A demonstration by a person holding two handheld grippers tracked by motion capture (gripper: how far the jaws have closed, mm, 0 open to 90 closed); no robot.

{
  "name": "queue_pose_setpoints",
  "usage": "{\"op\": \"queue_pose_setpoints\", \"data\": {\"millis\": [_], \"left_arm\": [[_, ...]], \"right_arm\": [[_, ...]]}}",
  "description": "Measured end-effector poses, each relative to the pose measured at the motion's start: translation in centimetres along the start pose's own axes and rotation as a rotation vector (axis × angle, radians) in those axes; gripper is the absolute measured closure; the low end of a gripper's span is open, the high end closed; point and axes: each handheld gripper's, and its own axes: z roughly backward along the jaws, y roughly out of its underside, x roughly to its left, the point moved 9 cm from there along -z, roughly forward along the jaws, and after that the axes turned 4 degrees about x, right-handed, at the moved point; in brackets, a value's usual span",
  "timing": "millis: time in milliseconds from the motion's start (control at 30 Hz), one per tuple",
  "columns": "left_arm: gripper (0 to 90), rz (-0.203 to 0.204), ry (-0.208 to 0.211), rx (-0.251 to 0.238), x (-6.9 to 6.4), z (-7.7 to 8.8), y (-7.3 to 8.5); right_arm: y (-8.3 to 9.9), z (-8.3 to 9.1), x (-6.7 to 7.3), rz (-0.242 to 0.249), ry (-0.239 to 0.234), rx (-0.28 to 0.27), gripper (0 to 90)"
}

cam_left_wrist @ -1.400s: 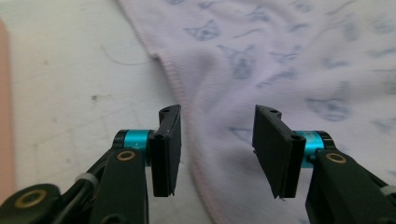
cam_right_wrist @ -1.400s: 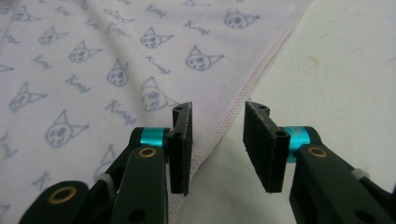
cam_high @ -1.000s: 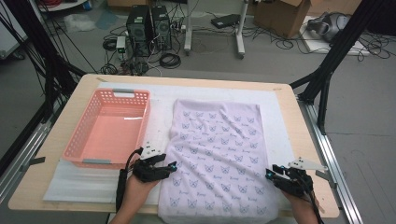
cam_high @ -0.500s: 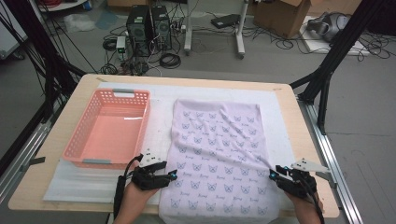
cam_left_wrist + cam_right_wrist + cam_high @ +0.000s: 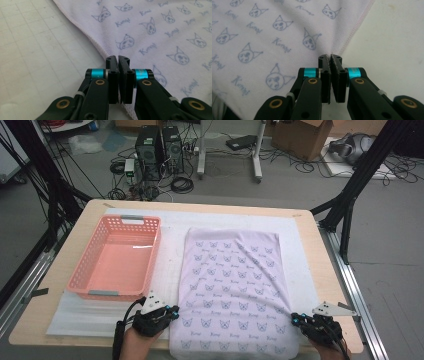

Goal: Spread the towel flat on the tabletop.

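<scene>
Both grippers are pinched onto the near end of the cloth point(image 5: 234, 290), that pale lilac one with the little cat faces printed all over it. It's lying flat on the white mat point(image 5: 95, 317) in the middle of the worktop point(image 5: 60, 270), just beside the pink basket point(image 5: 117, 257), which sits empty to its left.

The left gripper point(image 5: 172, 312) has its fingers point(image 5: 113, 75) pressed together on the left hem, and the jaws have just been closing, with the stitched edge running in between them. Same on the other side: the right gripper point(image 5: 296, 320) has just been closing too, and its fingers point(image 5: 338, 75) clamp the right hem where the fabric bunches up a bit.

What worries me: both grips look really shallow, basically just the hem. My guess is that if the hands lift or pull apart unevenly, one edge slips out and the whole thing flops lopsided. The near edge also hangs over the front of the worktop, so a dropped corner could slide off. The left hand is also close to the basket, so a wide swing might bump it.
</scene>
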Motion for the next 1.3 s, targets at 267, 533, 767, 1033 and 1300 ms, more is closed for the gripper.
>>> {"op": "queue_pose_setpoints", "data": {"millis": [267,533,767,1033,1300], "left_arm": [[87.4,-0.003,0.045,0.004,-0.9,1.8,1.7],[53.2,-0.006,0.06,-0.087,-0.7,0.7,-0.8],[43.9,-0.026,0.055,-0.137,-0.1,-1.5,-4.4],[43.0,0.022,0.081,-0.15,1.7,-4.5,-7.7],[42.4,0.051,0.06,-0.209,3.9,-6.4,-9.6]], "right_arm": [[1.6,2.3,1.2,0.006,-0.022,0.011,86.6],[-0.5,2.3,-0.2,-0.046,0.007,-0.083,62.0],[-5.3,-2.0,-4.9,-0.103,0.075,-0.119,59.4],[-10.0,-5.2,-8.1,-0.115,0.107,-0.124,52.2],[-12.5,-8.4,-10.2,-0.137,0.119,-0.086,48.7]]}}
